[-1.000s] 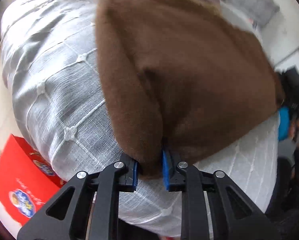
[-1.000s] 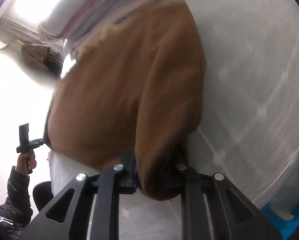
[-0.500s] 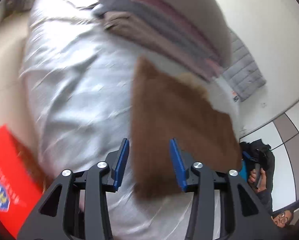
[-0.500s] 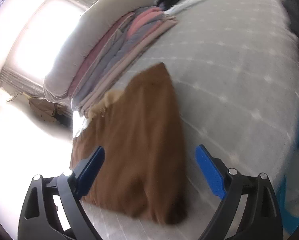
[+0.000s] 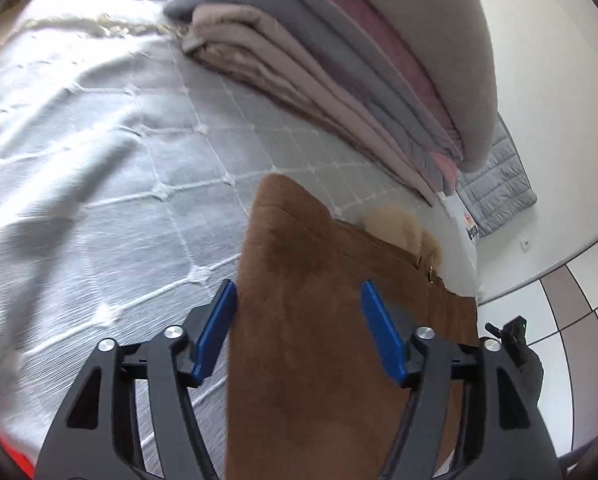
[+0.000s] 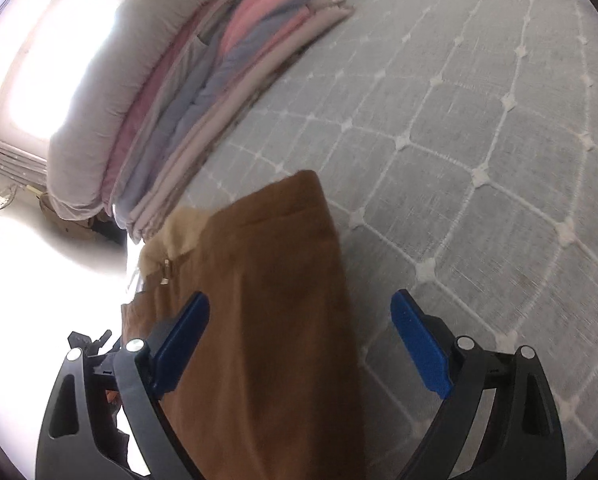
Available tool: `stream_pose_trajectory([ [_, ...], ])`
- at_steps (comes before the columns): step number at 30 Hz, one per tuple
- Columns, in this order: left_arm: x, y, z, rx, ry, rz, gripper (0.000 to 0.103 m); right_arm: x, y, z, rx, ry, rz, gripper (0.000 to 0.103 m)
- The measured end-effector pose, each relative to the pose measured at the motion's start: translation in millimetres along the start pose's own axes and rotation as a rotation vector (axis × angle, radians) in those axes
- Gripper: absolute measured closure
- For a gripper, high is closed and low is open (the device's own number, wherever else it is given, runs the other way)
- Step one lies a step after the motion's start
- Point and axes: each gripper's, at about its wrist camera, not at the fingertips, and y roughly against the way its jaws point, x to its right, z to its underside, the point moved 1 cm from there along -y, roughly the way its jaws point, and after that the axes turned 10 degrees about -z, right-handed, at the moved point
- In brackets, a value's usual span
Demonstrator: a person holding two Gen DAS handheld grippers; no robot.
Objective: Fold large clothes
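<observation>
A brown fleece garment [image 5: 319,320] lies folded flat on the grey quilted bedspread [image 5: 99,160], its cream lining [image 5: 399,224] showing at the far edge. My left gripper [image 5: 299,300] hovers above the garment with its jaws still opening; the blue pads [image 5: 215,328] stand apart from the cloth and grip nothing. In the right wrist view the same garment [image 6: 267,320] lies below my right gripper [image 6: 299,312], which is open wide with nothing pressed between its pads [image 6: 419,348].
A stack of folded blankets [image 5: 339,72] with a long grey pillow on top runs along the far side of the bed [image 6: 459,120]. A person's hand with another gripper [image 5: 511,332] shows past the bed's edge. Tiled floor lies beyond.
Both grippers were shut on the brown garment's edge a second ago. They have let go, opened, and drawn back and up, and the garment now lies flat on the bed.
</observation>
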Motion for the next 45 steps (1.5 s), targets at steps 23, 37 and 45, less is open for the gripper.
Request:
stream_pose_trajectory([
  [23, 95, 49, -19, 0.186, -0.232, -0.107, 0.097, -113, 26, -9, 0.217, 0.306, -0.002, 0.095],
  [37, 9, 27, -29, 0.072, 0.0, -0.246, 0.069, -15, 50, 2, 0.253, 0.011, 0.121, 0.038],
  [45, 4, 122, 73, 0.036, 0.018, -0.09, 0.048, -87, 92, 115, 0.165, 0.183, -0.017, 0.014],
])
